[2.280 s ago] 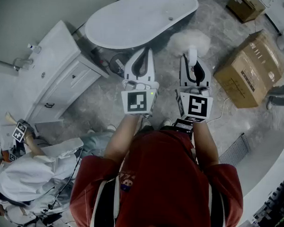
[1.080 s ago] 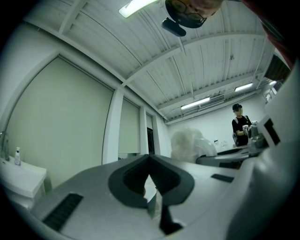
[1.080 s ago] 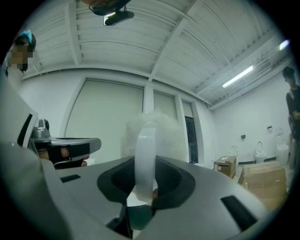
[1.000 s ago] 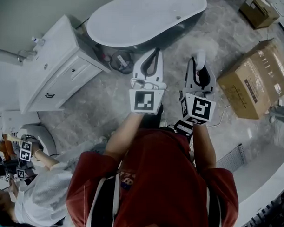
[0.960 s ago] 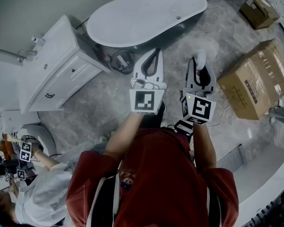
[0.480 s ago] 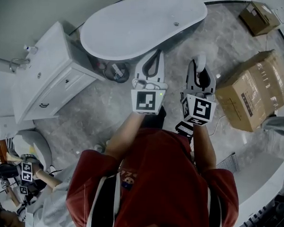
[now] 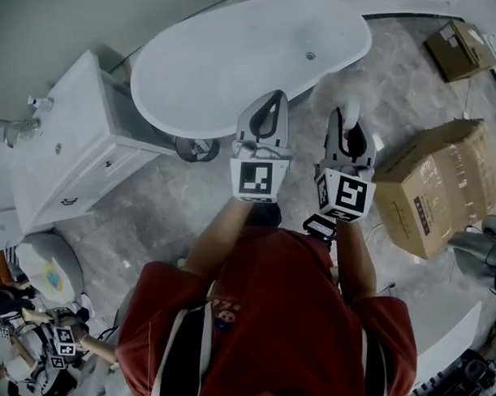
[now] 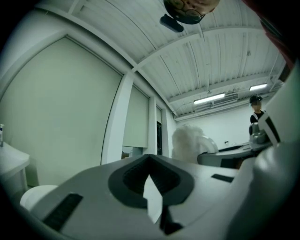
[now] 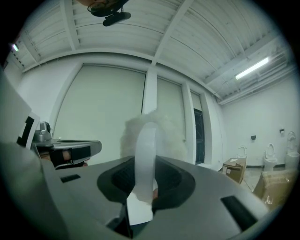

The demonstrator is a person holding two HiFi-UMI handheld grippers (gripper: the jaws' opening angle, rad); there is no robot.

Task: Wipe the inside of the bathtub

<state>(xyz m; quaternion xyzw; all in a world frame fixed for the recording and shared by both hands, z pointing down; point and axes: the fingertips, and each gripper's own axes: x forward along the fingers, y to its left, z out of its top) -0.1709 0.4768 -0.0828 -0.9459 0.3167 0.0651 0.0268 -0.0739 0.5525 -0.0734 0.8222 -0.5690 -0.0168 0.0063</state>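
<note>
The white oval bathtub stands on the grey marbled floor, just in front of the person in the red shirt. The right gripper pinches the white handle of a fluffy white duster; its head hangs beside the tub's rim, outside the tub. The left gripper is pressed together on nothing, near the rim. A white cabinet stands left of the tub, and a brown cardboard box lies to the right.
</note>
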